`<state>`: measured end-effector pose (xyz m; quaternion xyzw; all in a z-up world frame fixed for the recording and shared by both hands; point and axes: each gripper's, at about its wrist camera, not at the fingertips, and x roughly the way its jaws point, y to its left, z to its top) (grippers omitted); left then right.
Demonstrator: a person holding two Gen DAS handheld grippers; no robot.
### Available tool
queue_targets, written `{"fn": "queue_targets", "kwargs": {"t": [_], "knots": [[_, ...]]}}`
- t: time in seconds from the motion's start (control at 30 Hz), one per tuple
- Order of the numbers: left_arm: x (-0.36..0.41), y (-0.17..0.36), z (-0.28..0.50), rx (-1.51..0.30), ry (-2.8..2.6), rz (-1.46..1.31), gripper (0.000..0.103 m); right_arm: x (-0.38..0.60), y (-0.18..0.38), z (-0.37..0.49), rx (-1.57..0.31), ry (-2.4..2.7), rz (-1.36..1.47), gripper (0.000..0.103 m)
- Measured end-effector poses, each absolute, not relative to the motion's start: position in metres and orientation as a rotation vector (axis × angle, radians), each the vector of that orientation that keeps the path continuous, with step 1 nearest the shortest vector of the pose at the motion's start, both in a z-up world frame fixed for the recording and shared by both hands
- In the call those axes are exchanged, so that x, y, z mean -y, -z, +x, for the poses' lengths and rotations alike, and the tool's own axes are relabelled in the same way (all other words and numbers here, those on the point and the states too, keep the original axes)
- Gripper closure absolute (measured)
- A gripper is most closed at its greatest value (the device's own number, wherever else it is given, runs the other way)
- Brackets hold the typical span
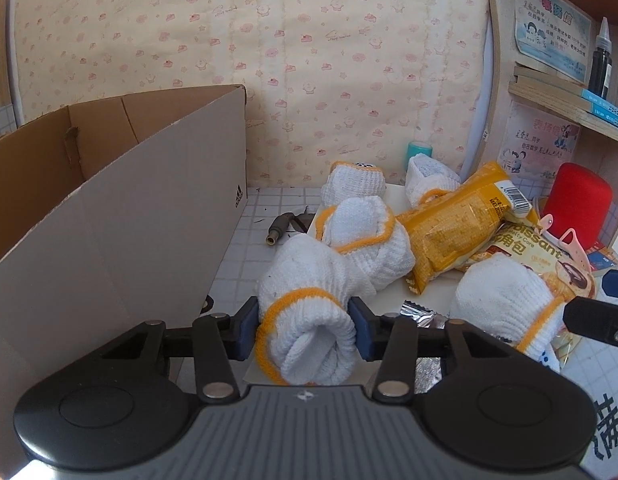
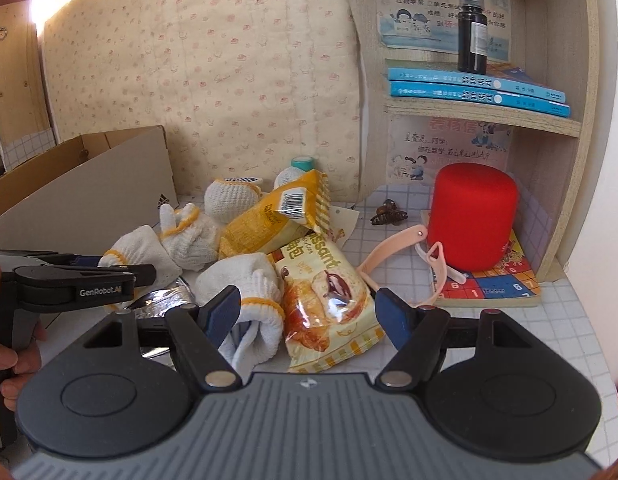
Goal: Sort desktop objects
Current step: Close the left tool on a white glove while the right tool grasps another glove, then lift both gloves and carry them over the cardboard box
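My left gripper (image 1: 305, 328) is shut on a rolled white glove with a yellow cuff (image 1: 305, 320), both blue pads pressing its sides, right beside the cardboard shoe box (image 1: 129, 220). More rolled gloves (image 1: 365, 236) lie behind it in a heap with a yellow snack packet (image 1: 457, 224) and a croissant packet (image 1: 521, 248). My right gripper (image 2: 309, 316) stands open around another glove roll (image 2: 253, 292) and the croissant packet (image 2: 329, 292); its right pad is clear of the packet. In the right wrist view the left gripper (image 2: 149, 272) enters from the left.
A red cylinder (image 2: 473, 216) stands on a puzzle book (image 2: 505, 276) under the shelf (image 2: 481, 114), which holds blue books and a black bottle (image 2: 472, 40). A pink folding object (image 2: 389, 252), a brown hair clip (image 2: 387, 212) and a foil wrapper (image 2: 165, 300) lie on the tiled top.
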<state>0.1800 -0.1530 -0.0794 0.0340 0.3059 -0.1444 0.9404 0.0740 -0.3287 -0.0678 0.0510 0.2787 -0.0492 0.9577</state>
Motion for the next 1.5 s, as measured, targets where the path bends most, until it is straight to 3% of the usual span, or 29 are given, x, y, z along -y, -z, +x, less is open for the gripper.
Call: {"fn": "queue_targets", "kwargs": {"t": [0.97, 1.2, 1.5], "knots": [[0.153, 0.083, 0.178, -0.620, 0.294, 0.078, 0.055, 0.299, 0.094, 0.137, -0.631, 0.044, -0.004, 0.044], [0.152, 0.083, 0.178, -0.616, 0.295, 0.075, 0.055, 0.296, 0.095, 0.134, -0.620, 0.053, 0.011, 0.064], [0.152, 0.083, 0.177, -0.611, 0.299, 0.067, 0.056, 0.299, 0.075, 0.119, -0.558, 0.059, 0.048, 0.066]]}}
